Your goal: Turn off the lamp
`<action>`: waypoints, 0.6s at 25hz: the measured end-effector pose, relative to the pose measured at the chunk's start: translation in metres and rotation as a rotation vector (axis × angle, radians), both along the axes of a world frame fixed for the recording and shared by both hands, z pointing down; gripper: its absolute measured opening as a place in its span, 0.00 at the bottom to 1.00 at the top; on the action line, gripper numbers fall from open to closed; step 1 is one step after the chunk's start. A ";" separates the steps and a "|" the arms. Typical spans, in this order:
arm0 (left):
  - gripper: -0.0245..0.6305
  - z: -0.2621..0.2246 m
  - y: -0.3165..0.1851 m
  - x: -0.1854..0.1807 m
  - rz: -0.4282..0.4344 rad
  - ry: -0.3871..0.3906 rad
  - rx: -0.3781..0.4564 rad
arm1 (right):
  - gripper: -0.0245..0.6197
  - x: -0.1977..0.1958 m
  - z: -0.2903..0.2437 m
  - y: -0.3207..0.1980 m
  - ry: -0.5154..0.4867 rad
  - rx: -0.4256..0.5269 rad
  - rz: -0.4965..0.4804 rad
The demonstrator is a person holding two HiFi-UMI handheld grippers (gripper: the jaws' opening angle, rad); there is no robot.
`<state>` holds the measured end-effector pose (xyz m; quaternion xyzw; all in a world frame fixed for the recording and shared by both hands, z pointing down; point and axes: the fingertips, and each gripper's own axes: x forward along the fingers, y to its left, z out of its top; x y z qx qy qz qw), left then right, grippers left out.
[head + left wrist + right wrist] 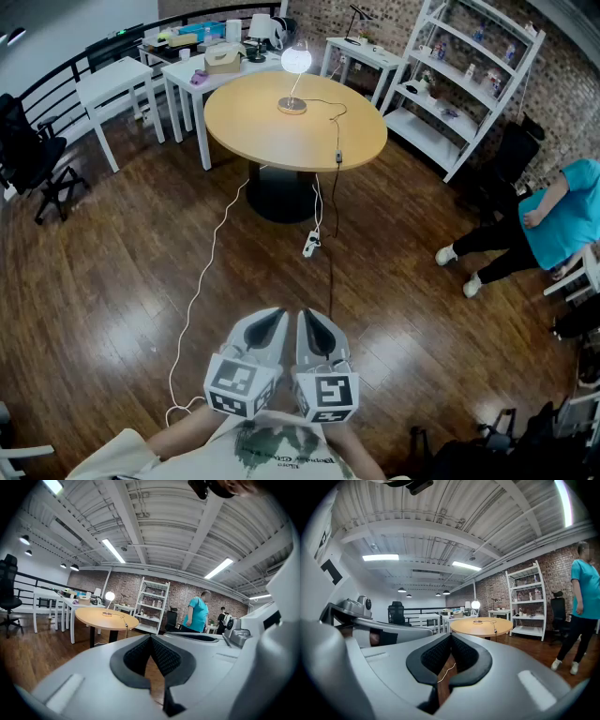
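Observation:
A lit lamp [295, 62] with a round white globe and a disc base stands on the far side of a round wooden table [253, 127]. Its cord runs over the table to an inline switch [338, 156] near the table's right edge, then drops to a power strip [310, 246] on the floor. Both grippers are held close to my chest, side by side, far from the table. My left gripper [271, 325] and right gripper [319, 329] are shut with nothing between their jaws. The lamp [109, 596] also glows in the left gripper view, and the lamp [475, 604] in the right gripper view.
A white cable [202, 281] trails across the wooden floor from the table toward me. White desks [112, 80] stand at the back left, a white shelf unit [469, 75] at the back right. A person in a teal shirt [553, 220] stands at the right. A black chair [28, 155] is at far left.

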<state>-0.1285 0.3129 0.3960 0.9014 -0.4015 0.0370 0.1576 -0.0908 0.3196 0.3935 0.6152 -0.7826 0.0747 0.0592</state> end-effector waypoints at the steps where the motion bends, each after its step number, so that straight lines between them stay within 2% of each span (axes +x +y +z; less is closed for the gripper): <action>1: 0.03 0.001 -0.003 -0.003 -0.002 0.004 0.001 | 0.04 -0.002 0.002 -0.002 0.001 -0.001 0.001; 9: 0.03 0.008 -0.018 -0.016 -0.001 0.010 -0.003 | 0.04 -0.017 0.011 -0.016 -0.010 -0.014 0.001; 15: 0.03 0.010 -0.035 -0.008 0.001 -0.008 -0.010 | 0.04 -0.012 0.018 -0.034 -0.035 -0.029 -0.007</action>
